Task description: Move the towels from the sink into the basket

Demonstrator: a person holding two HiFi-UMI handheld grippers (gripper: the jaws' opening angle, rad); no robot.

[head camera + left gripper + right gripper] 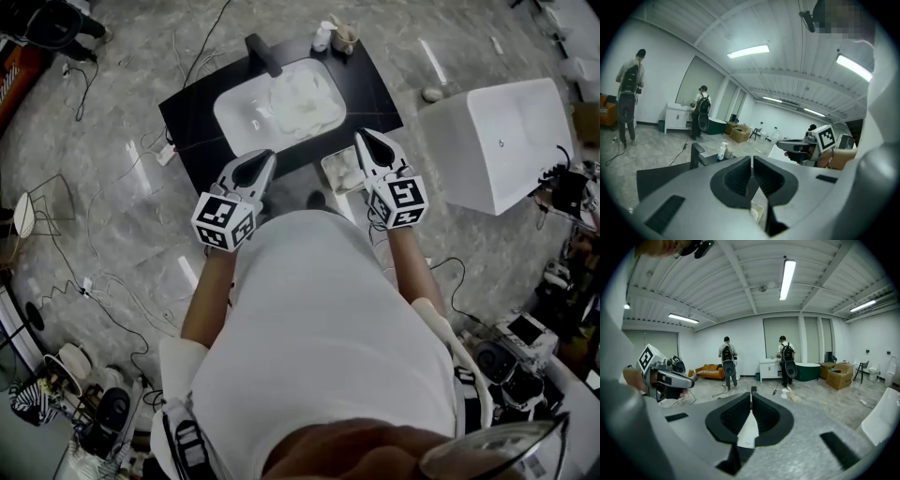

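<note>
The towels [305, 98] lie heaped in the white sink [239, 117], which is set into the black desk [370, 84] at the upper middle of the head view, below the dark faucet [262, 52]. Both grippers are held side by side just short of the desk's lower edge and aimed at the sink, which looks like the lead-in to a reach. The left gripper [263, 157] has its jaws pressed together on nothing, and the right gripper [366, 138] is likewise closed and empty. Neither touches a towel. Between them, against the desk's edge, sits what seems to be the basket [326, 164] with something white inside it. It is probably kept this close so each carry is short.
</note>
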